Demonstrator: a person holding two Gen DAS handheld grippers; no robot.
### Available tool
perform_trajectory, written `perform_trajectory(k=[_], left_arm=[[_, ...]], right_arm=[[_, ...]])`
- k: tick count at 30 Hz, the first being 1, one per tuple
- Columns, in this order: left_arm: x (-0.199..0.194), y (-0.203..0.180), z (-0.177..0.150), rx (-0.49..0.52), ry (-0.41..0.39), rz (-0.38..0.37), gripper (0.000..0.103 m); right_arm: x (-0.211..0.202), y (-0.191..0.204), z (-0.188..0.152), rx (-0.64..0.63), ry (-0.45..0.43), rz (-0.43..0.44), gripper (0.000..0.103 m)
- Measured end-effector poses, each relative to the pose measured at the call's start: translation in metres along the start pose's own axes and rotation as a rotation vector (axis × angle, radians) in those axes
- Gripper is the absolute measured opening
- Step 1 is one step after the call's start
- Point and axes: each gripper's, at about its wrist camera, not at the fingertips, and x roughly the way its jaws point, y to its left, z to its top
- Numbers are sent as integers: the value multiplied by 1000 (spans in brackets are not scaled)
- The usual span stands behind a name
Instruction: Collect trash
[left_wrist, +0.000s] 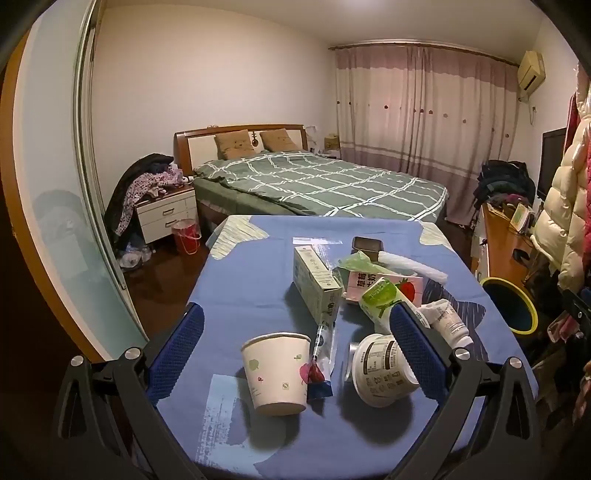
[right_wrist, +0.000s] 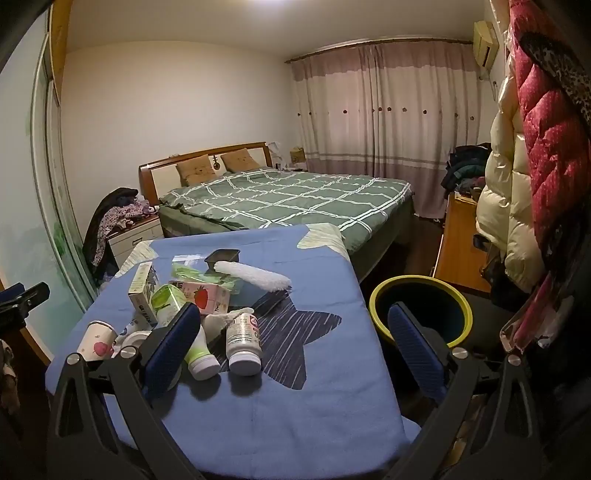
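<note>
A heap of trash lies on the blue-clothed table (left_wrist: 258, 273). In the left wrist view a white paper cup (left_wrist: 277, 371) lies tipped, with a straw wrapper (left_wrist: 322, 350) and a round tub (left_wrist: 382, 369) beside it. Behind them are a green-white carton (left_wrist: 316, 280), a pink strawberry milk carton (left_wrist: 380, 286) and a green bottle (left_wrist: 380, 299). My left gripper (left_wrist: 295, 325) hangs open above the cup and tub, holding nothing. In the right wrist view my right gripper (right_wrist: 295, 325) is open and empty over the table's right part, beside a white bottle (right_wrist: 243, 343). A yellow-rimmed bin (right_wrist: 421, 314) stands right of the table.
A bed (left_wrist: 321, 184) with a green checked cover fills the room behind the table. A nightstand (left_wrist: 166, 212) piled with clothes and a red bucket (left_wrist: 186, 236) stand at its left. Coats (right_wrist: 546, 166) hang at the right above a wooden desk (right_wrist: 461, 247).
</note>
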Motion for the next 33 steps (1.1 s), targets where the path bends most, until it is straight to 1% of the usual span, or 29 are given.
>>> perform_trajectory(k=[9,33], left_arm=[[0,-1,-1,0,1,-1,99],[2,-2,-3,-1,8,-2,99]], right_arm=[[4,-5,2,18,10,5,97],[15,-1,-1,18,27,6,97]])
